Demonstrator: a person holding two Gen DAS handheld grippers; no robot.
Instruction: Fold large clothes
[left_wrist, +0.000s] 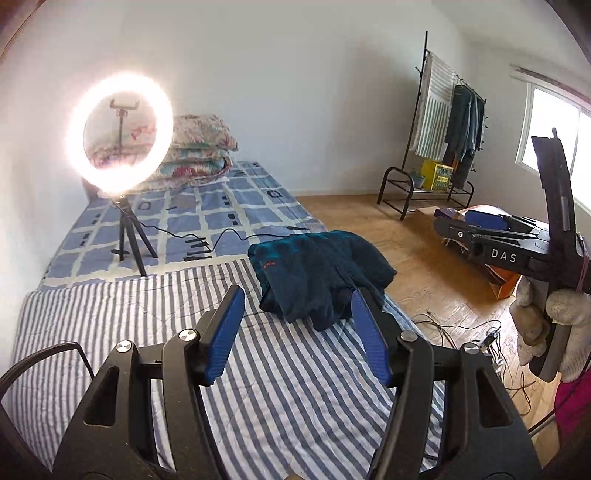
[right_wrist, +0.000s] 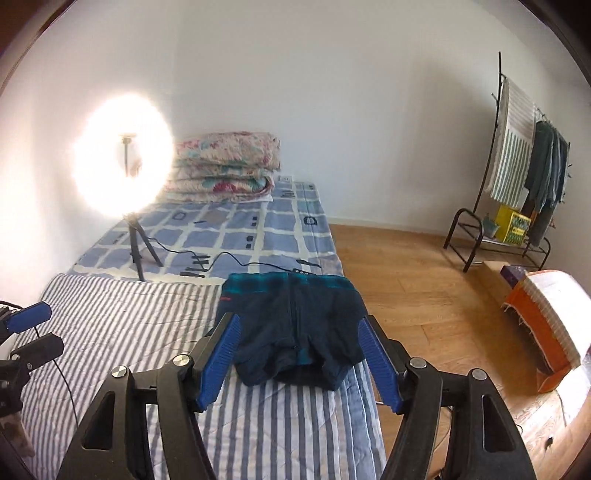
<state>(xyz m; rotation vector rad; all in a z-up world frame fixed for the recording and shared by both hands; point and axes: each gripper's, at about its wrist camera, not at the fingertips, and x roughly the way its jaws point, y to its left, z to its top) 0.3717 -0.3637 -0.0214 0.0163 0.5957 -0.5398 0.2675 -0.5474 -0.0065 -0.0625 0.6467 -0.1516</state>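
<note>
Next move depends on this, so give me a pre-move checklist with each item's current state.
1. Left claw open, holding nothing: ok.
2. Right claw open, holding nothing: ok.
3. Dark blue garment on the striped blanket, near its right edge: ok.
4. Garment flat and neatly folded: not ok, bunched with a drooping front.
5. Ring light cable clear of the garment: cannot tell, it runs close behind.
6. Ring light tripod away from the garment: ok.
</note>
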